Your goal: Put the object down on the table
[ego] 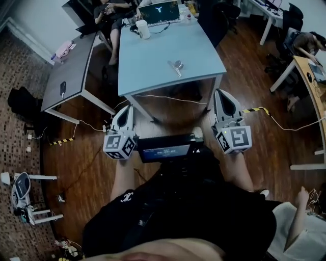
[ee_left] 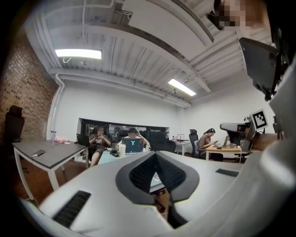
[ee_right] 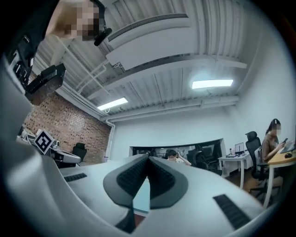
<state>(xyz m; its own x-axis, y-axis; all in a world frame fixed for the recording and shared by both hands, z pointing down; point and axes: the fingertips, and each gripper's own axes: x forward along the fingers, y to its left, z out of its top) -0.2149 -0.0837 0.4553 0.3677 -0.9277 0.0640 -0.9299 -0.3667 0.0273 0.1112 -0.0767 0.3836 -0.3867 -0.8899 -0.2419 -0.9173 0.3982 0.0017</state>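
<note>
A small metal utensil (ego: pixel 177 66) is seen lying on the blue-grey table (ego: pixel 153 56), well ahead of both grippers. The left gripper (ego: pixel 127 109) and the right gripper (ego: pixel 221 97) are held closed and empty, the right seemingly nearer.

Head view looks steeply down on the blue table (ego: pixel 168 61), upper centre; both gripper views face it from low, tilted upward.

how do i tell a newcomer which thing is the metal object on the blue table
Find the light blue table in the middle of the room. On its near right part lies a small metal object with a thin handle. It lies alone, while the white cup and laptop stand at the far end.
</note>
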